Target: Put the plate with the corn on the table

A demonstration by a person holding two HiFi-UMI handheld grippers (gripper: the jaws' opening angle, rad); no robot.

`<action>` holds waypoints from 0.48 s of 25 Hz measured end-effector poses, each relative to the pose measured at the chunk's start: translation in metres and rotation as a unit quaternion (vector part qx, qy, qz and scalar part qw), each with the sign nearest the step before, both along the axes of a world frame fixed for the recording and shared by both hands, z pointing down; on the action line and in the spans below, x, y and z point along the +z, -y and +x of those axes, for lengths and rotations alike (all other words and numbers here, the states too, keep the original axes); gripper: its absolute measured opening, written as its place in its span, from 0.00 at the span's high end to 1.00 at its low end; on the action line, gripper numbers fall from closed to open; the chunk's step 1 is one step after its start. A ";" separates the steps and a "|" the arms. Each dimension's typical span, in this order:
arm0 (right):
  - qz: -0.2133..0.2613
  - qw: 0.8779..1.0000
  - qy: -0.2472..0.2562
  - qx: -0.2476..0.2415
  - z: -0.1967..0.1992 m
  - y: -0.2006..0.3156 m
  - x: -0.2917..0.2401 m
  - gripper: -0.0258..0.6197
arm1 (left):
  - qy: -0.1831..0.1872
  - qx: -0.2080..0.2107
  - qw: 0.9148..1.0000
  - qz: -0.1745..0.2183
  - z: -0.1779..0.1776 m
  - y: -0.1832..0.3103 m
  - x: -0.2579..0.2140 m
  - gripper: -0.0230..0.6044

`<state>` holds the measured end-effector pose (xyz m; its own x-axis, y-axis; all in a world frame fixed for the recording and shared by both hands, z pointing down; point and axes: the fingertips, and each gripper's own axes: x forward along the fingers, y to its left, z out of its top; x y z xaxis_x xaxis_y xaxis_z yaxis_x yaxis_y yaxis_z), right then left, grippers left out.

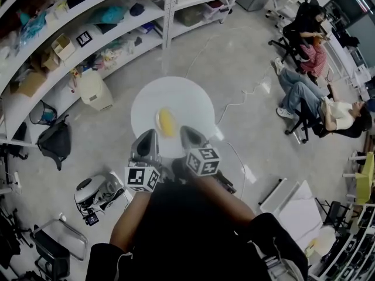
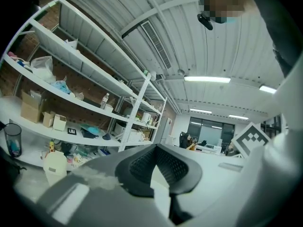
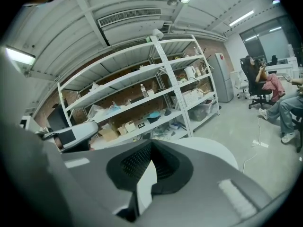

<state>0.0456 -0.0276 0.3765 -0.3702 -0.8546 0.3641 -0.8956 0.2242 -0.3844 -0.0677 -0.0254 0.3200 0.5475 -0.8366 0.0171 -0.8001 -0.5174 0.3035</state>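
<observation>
Plate [image 1: 176,95] is held in the air over the floor [image 1: 246,69], not yet over any table. Both grippers pinch its near rim side by side. The left gripper [image 1: 146,144] has its jaws closed on the rim, and a thin white edge sits between the pads in the left gripper view. The right gripper [image 1: 192,138] is the same, jaws fully together on the white rim, with the plate spreading ahead of them and to the right in the right gripper view. The plate extends straight out from both sets of jaws, away from the person. The corn [image 1: 167,122] lies on the near half, just beyond the jaws and between the two grippers, long axis pointing roughly away from the person. Neither hand is clearly nearer to it. Judgement: the coming move depends on keeping the plate level, since all the weight hangs forward of the grip. Not resolved: which table is meant. Only shelves [image 1: 70,45] at left and seated people at right are in view. The corn does not show in either gripper view.
</observation>
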 end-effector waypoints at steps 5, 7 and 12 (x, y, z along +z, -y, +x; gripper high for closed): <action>0.010 1.000 -0.004 0.001 0.004 -0.002 -0.004 0.95 | 0.002 0.001 1.000 -0.002 0.003 0.000 0.001 0.96; 0.013 1.000 -0.005 0.001 0.006 -0.001 -0.006 0.95 | 0.002 0.000 1.000 -0.002 0.005 0.001 -0.001 0.96; 0.014 1.000 0.000 -0.004 0.006 0.001 -0.003 0.95 | 0.006 0.000 1.000 0.001 0.008 0.003 0.000 0.96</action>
<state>0.0516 -0.0284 0.3738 -0.3771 -0.8614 0.3403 -0.8938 0.2422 -0.3775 -0.0599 -0.0280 0.3196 0.5474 -0.8366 0.0214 -0.8034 -0.5181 0.2933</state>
